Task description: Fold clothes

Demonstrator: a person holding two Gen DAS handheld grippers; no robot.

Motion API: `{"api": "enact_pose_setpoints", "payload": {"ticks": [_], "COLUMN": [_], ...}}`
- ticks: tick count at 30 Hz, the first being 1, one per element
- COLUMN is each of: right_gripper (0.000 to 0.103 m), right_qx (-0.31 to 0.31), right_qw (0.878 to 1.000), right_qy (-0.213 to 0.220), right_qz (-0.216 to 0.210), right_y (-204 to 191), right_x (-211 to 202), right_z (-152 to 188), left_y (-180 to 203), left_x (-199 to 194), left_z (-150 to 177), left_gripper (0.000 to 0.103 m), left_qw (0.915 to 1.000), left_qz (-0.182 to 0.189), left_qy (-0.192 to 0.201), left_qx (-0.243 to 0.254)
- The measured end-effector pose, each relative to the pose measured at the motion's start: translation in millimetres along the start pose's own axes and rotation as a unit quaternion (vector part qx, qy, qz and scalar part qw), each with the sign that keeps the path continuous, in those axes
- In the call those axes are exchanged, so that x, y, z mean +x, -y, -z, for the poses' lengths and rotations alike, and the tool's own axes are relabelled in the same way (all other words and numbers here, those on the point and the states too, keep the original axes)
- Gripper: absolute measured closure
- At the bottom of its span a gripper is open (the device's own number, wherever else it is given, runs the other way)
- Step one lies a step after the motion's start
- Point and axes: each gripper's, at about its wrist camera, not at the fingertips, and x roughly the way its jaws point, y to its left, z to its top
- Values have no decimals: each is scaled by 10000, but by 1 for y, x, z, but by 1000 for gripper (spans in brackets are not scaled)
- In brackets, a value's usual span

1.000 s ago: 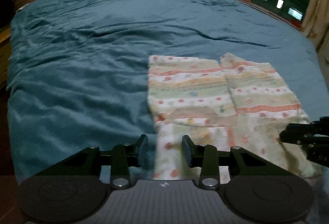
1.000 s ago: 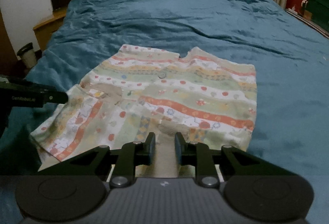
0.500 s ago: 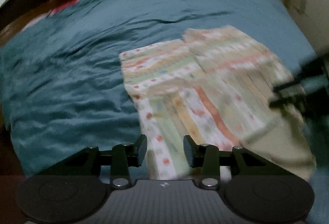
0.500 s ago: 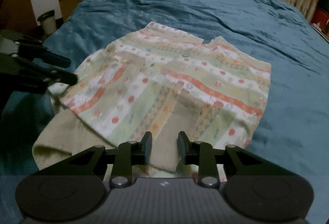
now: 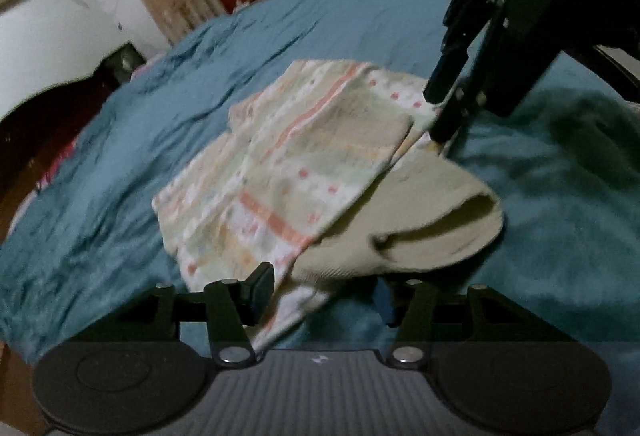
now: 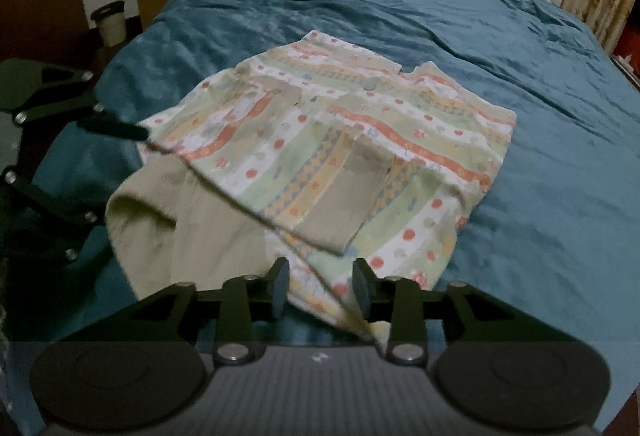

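Black left tongs (image 5: pixel 324 292) are parting, the shirt (image 5: pixel 288 171) hem loose between them; right tongs (image 6: pixel 320 286) part likewise over its near edge. Only the left view shows the right tongs' tips at the shirt's far corner. Soft striped, dotted cotton with a plain beige lining lies on the rumpled teal bed (image 6: pixel 540 83). Since a second ago one side has been folded over.

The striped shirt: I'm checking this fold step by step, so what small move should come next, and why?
Probably draw both grippers back clear of the striped shirt lying on the teal blanket. The left gripper and right gripper are opening with only loose hem cloth between the jaws, and the folded flap already lies over the shirt, plain underside showing.
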Motion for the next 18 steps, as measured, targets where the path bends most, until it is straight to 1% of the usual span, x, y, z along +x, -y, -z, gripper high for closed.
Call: {"api": "enact_pose_setpoints", "payload": {"ticks": [2,4,5,6,8,10,11,13,18], "right_gripper": [61,59,56,56,55,52,48,47,46], "right_qx": [-147,-312,-399,-493,-660,-859,-935,-1056,-1152], "right_qw": [9999,9995,9992,9987,9978,9962,9956,9943,9921], "right_qy": [-27,-56,-73,-76,-59,-14,24,149,500], "right_qz": [37,64,64,63,84,102,104,92,15], "right_y": [-3,-7,-9,-11,-16,-22,-24,-28,-34], "right_x": [-4,-6,-8,-8,-9,-10,-10,-9,-2], "right_z": [5,10,12,14,17,20,20,19,4], "left_y": [2,3,3,3,0,-10,-16,-28,-50], "left_x": [1,2,2,3,0,0,1,2,4], "left_z": [-4,-9,-11,-13,-17,-21,-24,-29,-39], "left_gripper": [47,48,55,60,82,90,93,94,94], "left_qw": [9999,9997,9996,9994,9991,9978,9967,9935,9864], "left_qz": [7,45,79,113,185,218,231,296,415], "left_qy": [126,231,273,315,316,308,305,319,379], "left_qx": [45,50,24,-2,-202,-539,-716,-1056,-1548]}}
